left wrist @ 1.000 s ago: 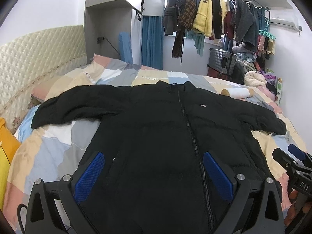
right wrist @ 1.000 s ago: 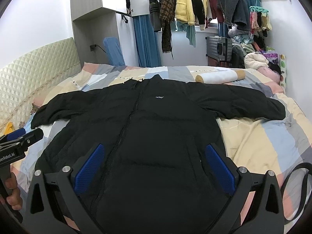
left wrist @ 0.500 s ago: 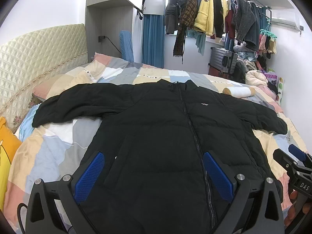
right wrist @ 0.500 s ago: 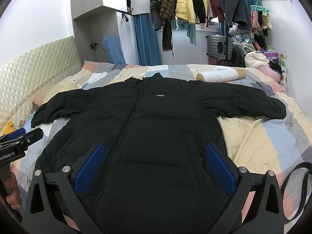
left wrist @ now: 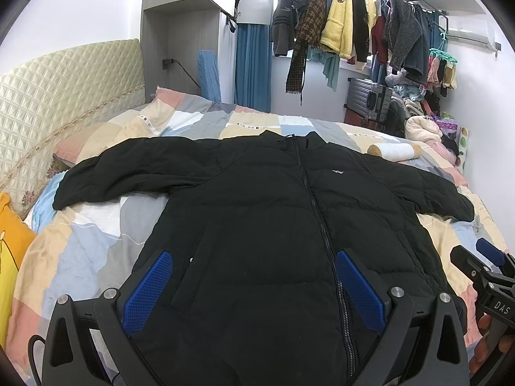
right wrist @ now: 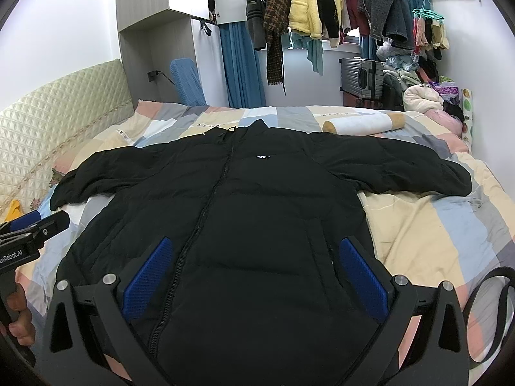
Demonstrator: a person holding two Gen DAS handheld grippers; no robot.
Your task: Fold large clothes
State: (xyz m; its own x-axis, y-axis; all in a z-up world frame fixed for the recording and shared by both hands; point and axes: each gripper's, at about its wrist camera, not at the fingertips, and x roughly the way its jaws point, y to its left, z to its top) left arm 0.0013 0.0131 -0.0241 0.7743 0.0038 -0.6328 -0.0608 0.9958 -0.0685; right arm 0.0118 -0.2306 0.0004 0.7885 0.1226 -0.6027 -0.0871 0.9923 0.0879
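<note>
1. Black padded jacket (left wrist: 289, 225) lies flat and face up on the bed (left wrist: 96, 244), zipped closed, collar at the far end and hem nearest you; its long axis runs straight away from both grippers.
2. Both sleeves extend sideways, roughly square to that axis. The left sleeve (left wrist: 128, 170) reaches toward the quilted headboard (left wrist: 64, 90); the right sleeve (right wrist: 418, 173) reaches toward the rolled bolster (right wrist: 363, 124) side of the bed.
3. Your left gripper (left wrist: 254, 292) hovers over the hem, left of the zipper (left wrist: 318, 225). Its fingers (left wrist: 148, 289) stand wide apart with nothing between them.
4. Your right gripper (right wrist: 256, 278) hovers over the hem, right of the zipper. Its fingers (right wrist: 363, 280) are likewise spread wide and hold nothing.
5. No fold is made yet, judging from the fully spread garment.
6. Each sleeve lies forward and outward of the gripper on its own side, so the left gripper is nearer the left sleeve and the right gripper nearer the right sleeve. A sleeve-first fold would likely call for reaching ahead and outward, then carrying the cuff across toward the zipper.
7. Expect the thick padding to resist a crease and spring back.
</note>
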